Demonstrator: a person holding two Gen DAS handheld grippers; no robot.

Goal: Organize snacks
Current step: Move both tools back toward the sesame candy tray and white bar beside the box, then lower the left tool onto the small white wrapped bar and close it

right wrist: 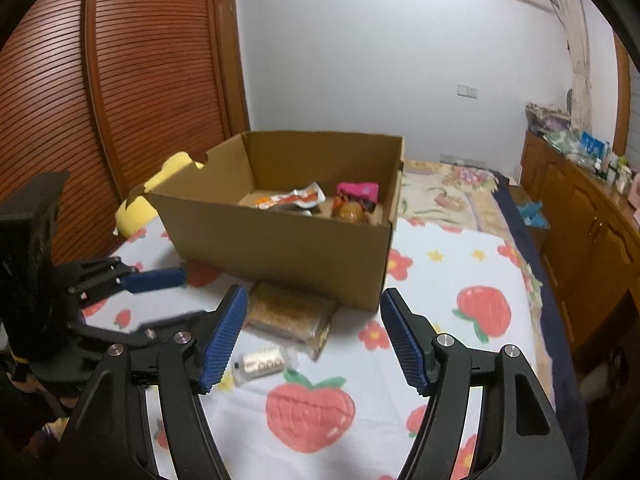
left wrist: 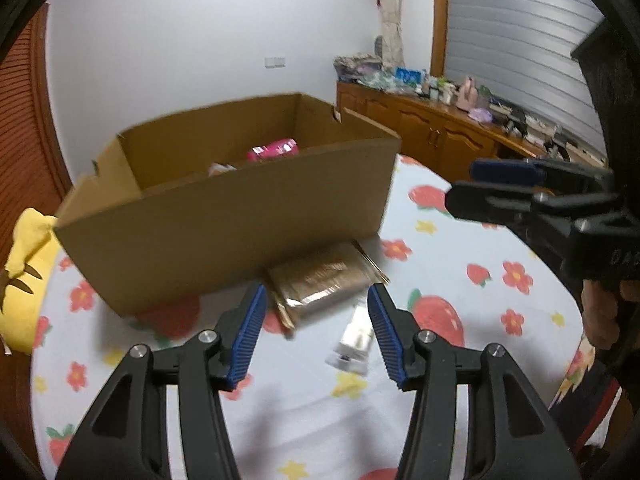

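An open cardboard box (left wrist: 240, 216) stands on the strawberry-print bedsheet (left wrist: 460, 280); it also shows in the right wrist view (right wrist: 280, 240). Inside lie a pink snack pack (right wrist: 357, 191), an orange-white packet (right wrist: 292, 199) and a round orange snack (right wrist: 349, 212). A brown clear-wrapped snack pack (left wrist: 324, 280) lies on the sheet against the box front, also in the right wrist view (right wrist: 288, 314). A small clear white packet (left wrist: 354, 338) lies beside it, nearer me (right wrist: 262, 364). My left gripper (left wrist: 316, 328) is open just short of both. My right gripper (right wrist: 312, 336) is open and empty above them.
A yellow plush pillow (left wrist: 28, 264) lies left of the box. A wooden sideboard (left wrist: 432, 128) cluttered with items runs along the right. A slatted wooden wardrobe (right wrist: 120, 100) stands at the left. A floral quilt (right wrist: 448, 196) lies behind the box.
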